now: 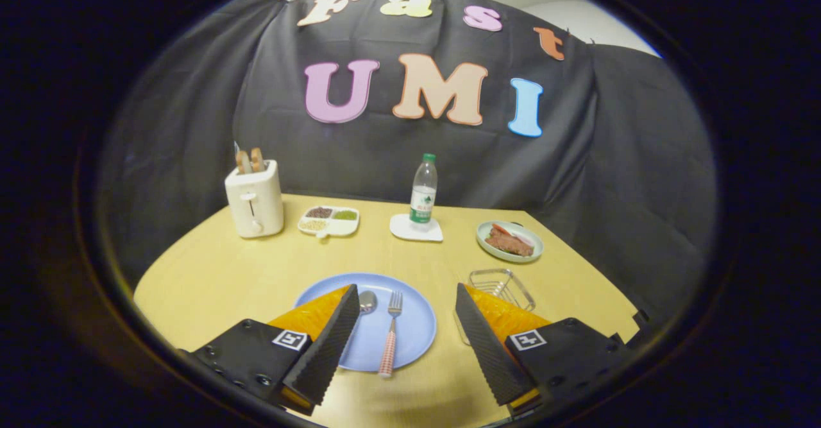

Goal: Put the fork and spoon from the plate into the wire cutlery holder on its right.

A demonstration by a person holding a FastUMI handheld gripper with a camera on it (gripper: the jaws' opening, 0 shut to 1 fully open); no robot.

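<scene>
**Two utensils yet to lift**

Both fork (391,333) and spoon (367,301) lie on the blue plate (417,332); the wire cutlery holder (502,287) sits just right. Gripper (404,299) hovers spread wide, empty. Next, I judge: descend, pinch the fork's handle. Toaster (254,198), bottle (423,190) and food dish (510,240) stand well beyond, obstructing nothing.

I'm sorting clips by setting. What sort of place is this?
Likely a staged dining table in a recording booth: a wooden table against a draped black cloth wall, set with a toaster, a blue plate and a water bottle. The claw hovers open over the plate.
</scene>
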